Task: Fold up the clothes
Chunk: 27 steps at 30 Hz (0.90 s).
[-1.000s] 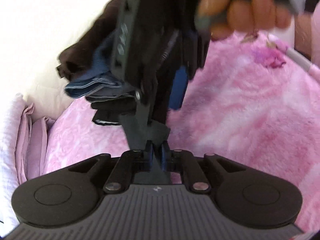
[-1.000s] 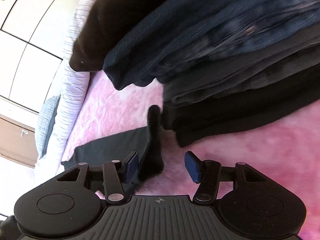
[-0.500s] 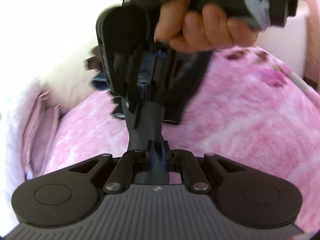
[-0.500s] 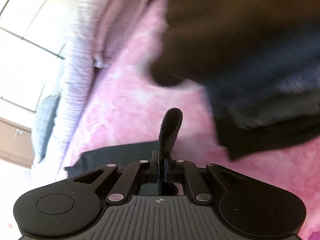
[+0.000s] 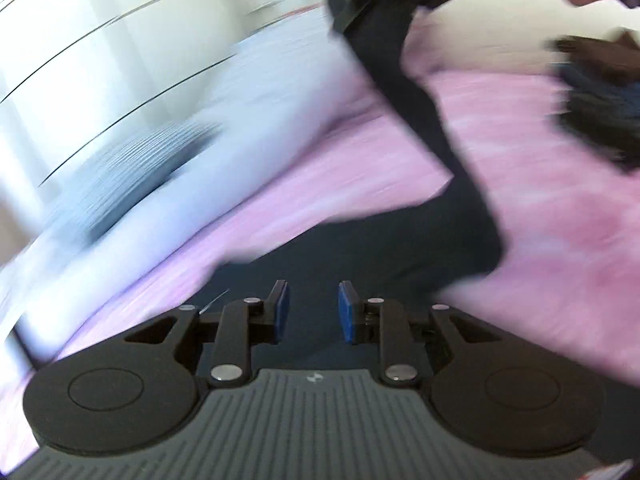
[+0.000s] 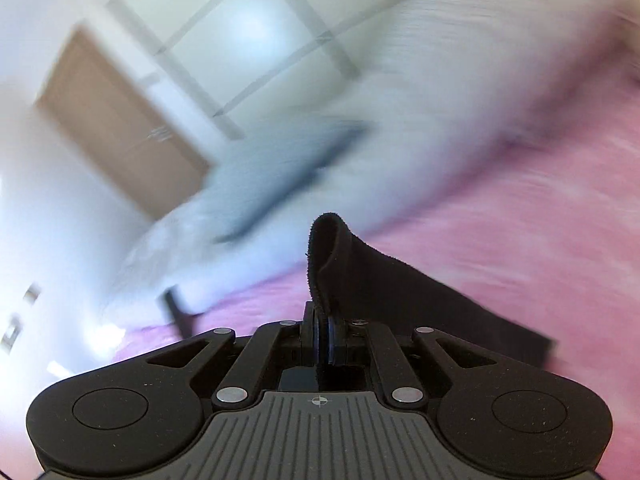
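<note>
A dark garment (image 5: 404, 240) stretches across the pink blanket (image 5: 540, 184), from under my left gripper (image 5: 313, 311) up to the top of the left wrist view. There my right gripper (image 5: 352, 12) holds its far end up. The left jaws are opening, their blue pads (image 5: 280, 308) stand apart, and no cloth is pinched between them. In the right wrist view my right gripper (image 6: 324, 342) is shut on a folded edge of the dark garment (image 6: 384, 280), which trails down to the right. Both views are blurred by motion.
A stack of folded dark clothes (image 5: 592, 92) lies on the blanket at the right. A pale striped pillow (image 5: 260, 112) and a grey cushion (image 6: 280, 160) line the bed's far side. White wardrobe doors (image 6: 248, 28) and a brown door (image 6: 112, 120) stand beyond.
Both grippers have swung away from the clothes stack toward the pillows. The left gripper has let go of the dark cloth and opened. The right shut on the garment's edge and lifted it.
</note>
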{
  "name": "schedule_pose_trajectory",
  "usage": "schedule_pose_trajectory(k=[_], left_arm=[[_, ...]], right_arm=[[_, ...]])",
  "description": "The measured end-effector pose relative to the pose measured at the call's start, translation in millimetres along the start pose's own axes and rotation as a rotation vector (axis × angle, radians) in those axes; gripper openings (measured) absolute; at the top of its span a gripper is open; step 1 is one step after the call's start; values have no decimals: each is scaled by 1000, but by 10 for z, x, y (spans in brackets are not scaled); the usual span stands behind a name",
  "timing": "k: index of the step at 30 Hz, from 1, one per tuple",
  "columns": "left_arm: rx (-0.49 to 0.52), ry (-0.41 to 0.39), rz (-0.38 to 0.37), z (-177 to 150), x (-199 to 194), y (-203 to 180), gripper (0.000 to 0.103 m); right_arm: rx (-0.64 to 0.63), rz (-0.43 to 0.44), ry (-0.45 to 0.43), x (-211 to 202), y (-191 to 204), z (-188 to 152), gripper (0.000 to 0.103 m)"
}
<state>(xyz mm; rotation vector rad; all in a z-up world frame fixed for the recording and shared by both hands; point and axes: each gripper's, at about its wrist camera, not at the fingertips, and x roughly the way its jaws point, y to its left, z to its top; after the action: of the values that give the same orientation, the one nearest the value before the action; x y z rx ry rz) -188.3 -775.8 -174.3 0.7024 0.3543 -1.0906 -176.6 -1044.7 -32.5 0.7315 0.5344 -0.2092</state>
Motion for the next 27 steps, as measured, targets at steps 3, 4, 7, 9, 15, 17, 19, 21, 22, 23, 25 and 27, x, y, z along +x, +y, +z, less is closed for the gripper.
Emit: schedule_pose_trajectory(k=[3, 4, 7, 9, 15, 17, 19, 21, 22, 23, 25, 27], left_arm=[[-93, 73, 129, -453, -253, 792, 23], [-117, 98, 164, -614, -339, 1029, 23], [-152, 158, 226, -1089, -557, 1593, 24], [-160, 196, 227, -1381, -616, 1833, 24], [-175, 232, 140, -1819, -646, 2180, 24], [-182, 218, 107, -1820, -609, 2202, 24], [-176, 203, 67, -1805, -518, 2166, 26], [-153, 191, 20, -1738, -403, 2068, 27], [-140, 185, -2, -1709, -333, 2016, 29], [-128, 181, -21, -1684, -255, 1958, 29], [-116, 184, -48, -1637, -55, 1863, 30], [-119, 204, -60, -1593, 165, 1814, 30]], right_arm=[[-179, 75, 64, 792, 950, -431, 5], [-258, 75, 91, 1008, 1183, -668, 5], [-365, 101, 221, 1766, 1641, -1480, 5], [-414, 94, 316, 2210, 1808, -2098, 6], [-565, -77, 460, 2770, 1737, -3043, 34], [-533, -90, 460, 2689, 1679, -2895, 59], [-510, -113, 454, 2508, 1759, -2736, 59], [-481, -142, 421, 2212, 1661, -2562, 59], [-463, -159, 401, 2091, 1560, -2464, 59], [-445, -184, 380, 1981, 1444, -2382, 59], [-373, -254, 328, 1813, 1089, -2173, 59], [-279, -291, 276, 1734, 732, -1987, 59]])
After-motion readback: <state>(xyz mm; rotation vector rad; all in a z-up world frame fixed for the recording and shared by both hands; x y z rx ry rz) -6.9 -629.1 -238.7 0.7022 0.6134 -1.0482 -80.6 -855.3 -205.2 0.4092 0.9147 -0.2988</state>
